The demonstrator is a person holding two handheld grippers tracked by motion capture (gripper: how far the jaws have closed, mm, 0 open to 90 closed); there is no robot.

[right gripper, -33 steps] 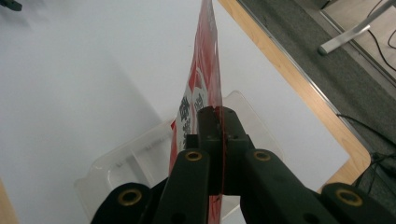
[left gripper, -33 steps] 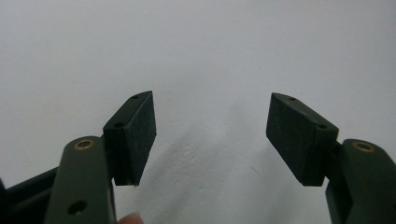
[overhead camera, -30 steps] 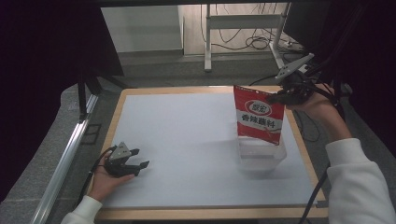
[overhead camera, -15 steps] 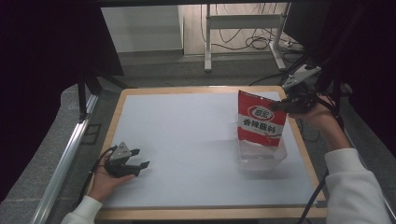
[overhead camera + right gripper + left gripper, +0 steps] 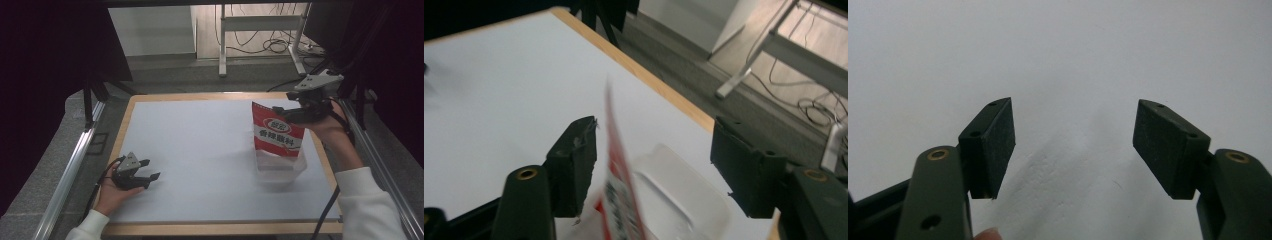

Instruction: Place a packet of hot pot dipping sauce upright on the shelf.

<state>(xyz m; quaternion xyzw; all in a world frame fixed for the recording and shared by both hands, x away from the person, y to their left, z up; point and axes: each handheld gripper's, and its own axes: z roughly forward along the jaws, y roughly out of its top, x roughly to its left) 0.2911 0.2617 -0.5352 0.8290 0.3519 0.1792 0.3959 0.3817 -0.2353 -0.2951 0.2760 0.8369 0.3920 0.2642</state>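
Left gripper [image 5: 145, 176] rests near me on the white table [image 5: 200, 150], jaws wide and empty. Farther off, my right gripper [image 5: 282, 111] has just been opening, its jaws spread with the top edge of the red seasoning pouch [image 5: 276, 135] between them, the pouch standing in a clear plastic tray [image 5: 280, 172]. I judge the pouch light, floppy and slick, best pinched at its flat top seal.

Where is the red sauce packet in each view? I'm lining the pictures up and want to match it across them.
High view: the red sauce packet stands at right of centre in a clear tub, by the right gripper.
Left gripper view: not in this picture.
Right gripper view: packet seen edge-on, low centre, between open jaws.
Shared landmark: the white table sheet.
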